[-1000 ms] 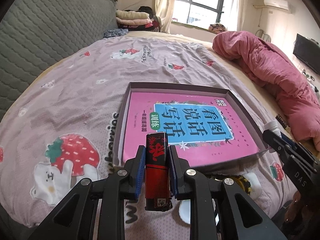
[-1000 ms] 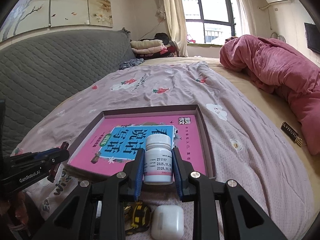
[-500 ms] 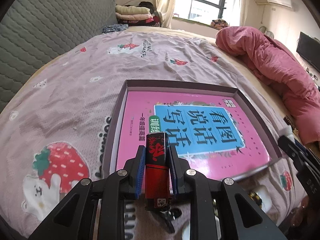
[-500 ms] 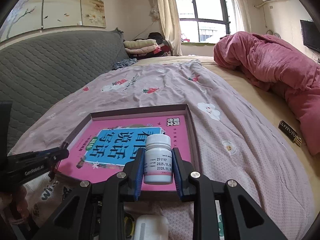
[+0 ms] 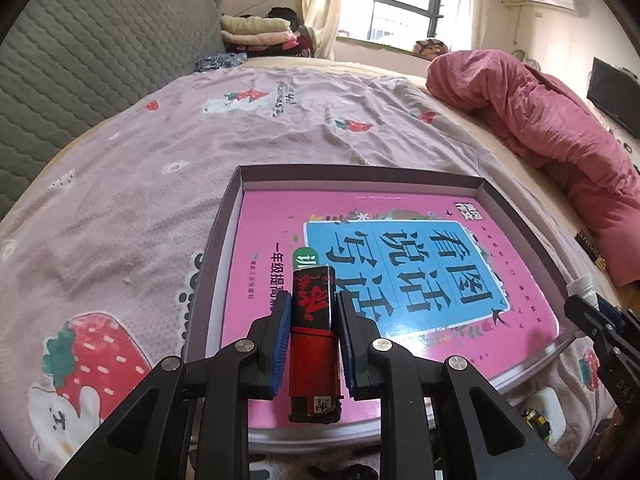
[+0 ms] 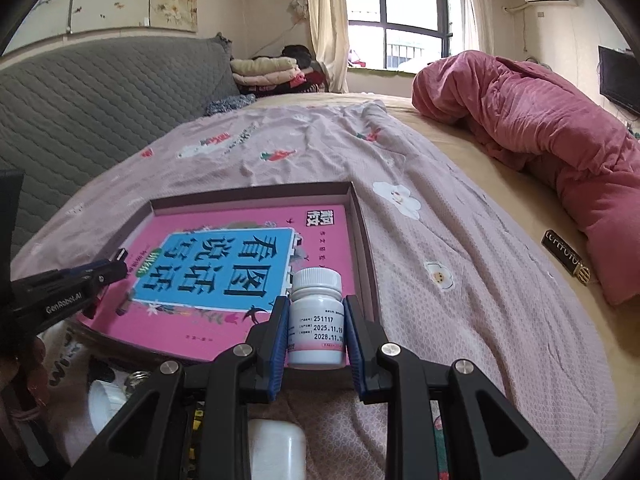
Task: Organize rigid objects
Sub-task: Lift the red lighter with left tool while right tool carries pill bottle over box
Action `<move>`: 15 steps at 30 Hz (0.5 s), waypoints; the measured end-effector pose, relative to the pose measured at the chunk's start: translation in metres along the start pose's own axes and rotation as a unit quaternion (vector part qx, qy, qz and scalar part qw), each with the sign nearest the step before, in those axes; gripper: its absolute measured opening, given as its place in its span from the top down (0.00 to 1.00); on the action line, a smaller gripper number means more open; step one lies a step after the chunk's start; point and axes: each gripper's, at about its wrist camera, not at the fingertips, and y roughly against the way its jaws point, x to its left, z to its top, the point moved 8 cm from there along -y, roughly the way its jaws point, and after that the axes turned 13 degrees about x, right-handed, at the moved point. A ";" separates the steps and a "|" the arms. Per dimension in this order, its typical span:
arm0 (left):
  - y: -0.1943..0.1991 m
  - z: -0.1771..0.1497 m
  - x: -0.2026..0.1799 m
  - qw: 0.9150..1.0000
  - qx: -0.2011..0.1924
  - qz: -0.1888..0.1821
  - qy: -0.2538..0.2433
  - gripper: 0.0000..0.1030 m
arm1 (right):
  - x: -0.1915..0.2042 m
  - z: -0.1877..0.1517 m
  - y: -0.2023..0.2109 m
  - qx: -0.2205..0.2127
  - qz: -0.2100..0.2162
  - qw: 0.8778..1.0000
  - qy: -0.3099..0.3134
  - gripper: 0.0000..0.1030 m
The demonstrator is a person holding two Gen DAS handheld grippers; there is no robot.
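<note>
— So where's the red-and-black plastic lighter [image 5: 315,340]?
— Pinched upright in the left tool [image 5: 312,344], over the pink book [image 5: 400,264] in the shallow box [image 5: 224,240].
— And the right tool [image 6: 316,334]?
— Clamping a white pill bottle [image 6: 317,320], cap up, at the book's near corner.

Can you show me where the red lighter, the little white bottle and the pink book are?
red lighter [image 5: 313,334], left wrist view, on its red body.
white bottle [image 6: 316,328], right wrist view, on its label.
pink book [image 5: 400,264], left wrist view, on its blue title panel.
</note>
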 end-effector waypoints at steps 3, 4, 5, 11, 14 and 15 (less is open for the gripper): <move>-0.002 0.001 0.003 1.000 -0.001 0.000 -0.003 0.78 | 0.000 0.003 -0.007 0.008 -0.007 1.000 -0.003 0.74; -0.003 0.001 0.003 1.000 -0.001 0.001 -0.005 0.78 | 0.000 0.004 -0.009 0.010 -0.010 1.000 -0.003 0.74; -0.006 0.001 0.004 1.000 0.002 -0.001 -0.006 0.78 | -0.001 0.006 -0.011 0.014 -0.012 1.000 -0.005 0.74; -0.018 -0.003 0.010 0.999 0.032 -0.015 0.000 0.78 | -0.004 0.013 -0.022 0.032 -0.015 0.999 -0.022 0.74; -0.018 -0.003 0.010 0.999 0.032 -0.016 -0.002 0.78 | -0.003 0.014 -0.024 0.037 -0.017 0.999 -0.017 0.74; -0.019 -0.003 0.010 0.999 0.032 -0.016 -0.002 0.78 | -0.002 0.013 -0.026 0.043 -0.016 0.999 -0.014 0.74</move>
